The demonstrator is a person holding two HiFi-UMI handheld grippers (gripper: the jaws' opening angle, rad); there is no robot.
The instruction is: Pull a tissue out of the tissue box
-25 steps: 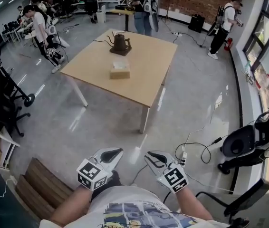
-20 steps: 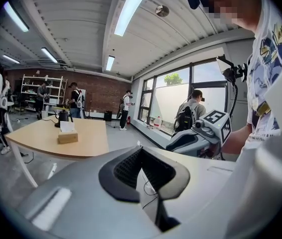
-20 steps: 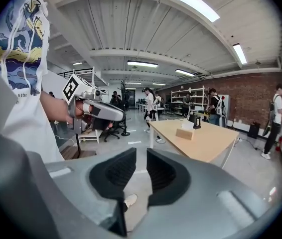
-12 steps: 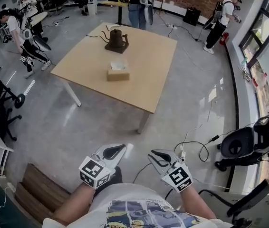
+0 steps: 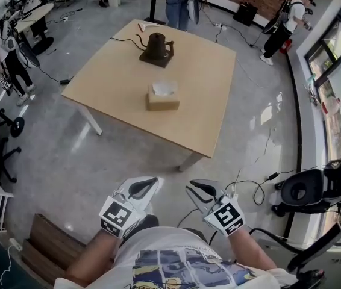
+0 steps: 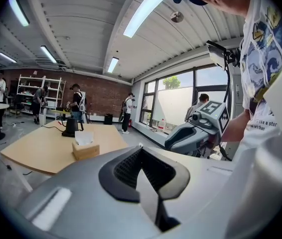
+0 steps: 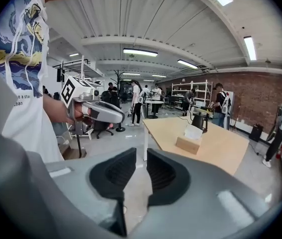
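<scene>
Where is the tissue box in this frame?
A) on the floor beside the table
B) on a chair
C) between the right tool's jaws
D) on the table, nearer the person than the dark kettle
D: the tissue box stands on the table, on the person's side of the dark kettle.

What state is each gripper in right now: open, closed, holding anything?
Left gripper: fingers closed, nothing held.
Right gripper: fingers slightly apart, nothing between them; the tissue box is well ahead, untouched.
</scene>
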